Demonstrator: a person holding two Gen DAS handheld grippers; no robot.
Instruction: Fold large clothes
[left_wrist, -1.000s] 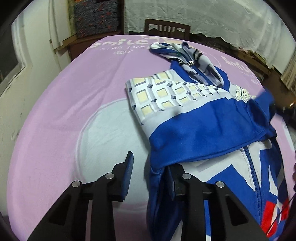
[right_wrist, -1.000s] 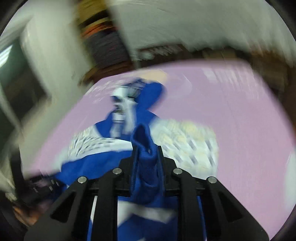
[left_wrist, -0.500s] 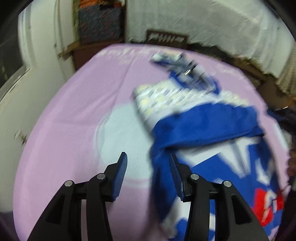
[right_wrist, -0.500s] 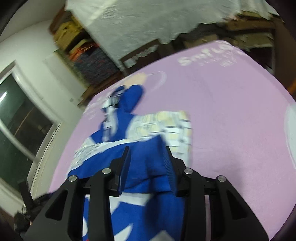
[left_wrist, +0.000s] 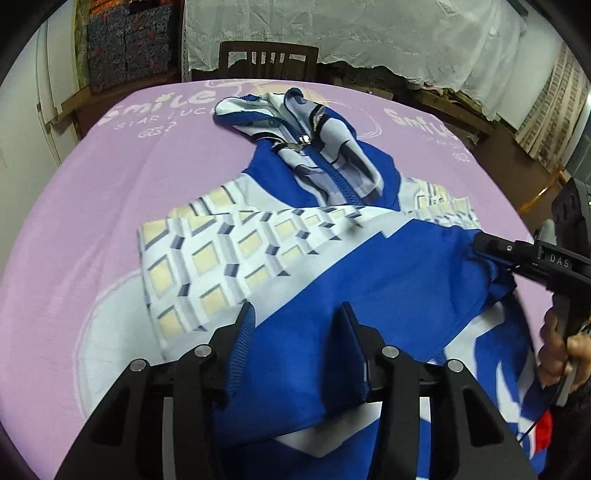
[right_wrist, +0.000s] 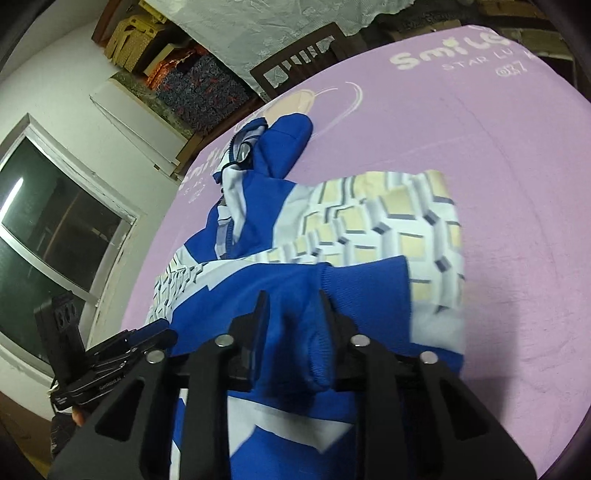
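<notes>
A blue and white zip hoodie (left_wrist: 332, 236) with a cream block pattern lies on the pink sheet, hood toward the far side. It also shows in the right wrist view (right_wrist: 332, 236). My left gripper (left_wrist: 295, 317) is open, its fingers either side of the blue folded-over sleeve fabric. My right gripper (right_wrist: 291, 306) is open with a bunched blue ribbed cuff (right_wrist: 314, 332) lying between its fingers. The right gripper also shows in the left wrist view (left_wrist: 491, 251), at the hoodie's right edge. The left gripper shows at the lower left of the right wrist view (right_wrist: 147, 336).
The pink printed sheet (left_wrist: 92, 206) covers the table. A dark wooden chair (left_wrist: 267, 61) stands at the far edge, with stacked fabrics (left_wrist: 125, 40) and white draped cloth (left_wrist: 369, 33) behind. A window (right_wrist: 48, 229) is on the left wall.
My right gripper has let go of the blue cuff and stands open. My left gripper has moved right, over the blue sleeve fabric. The blue sleeve now lies folded across the patterned chest.
</notes>
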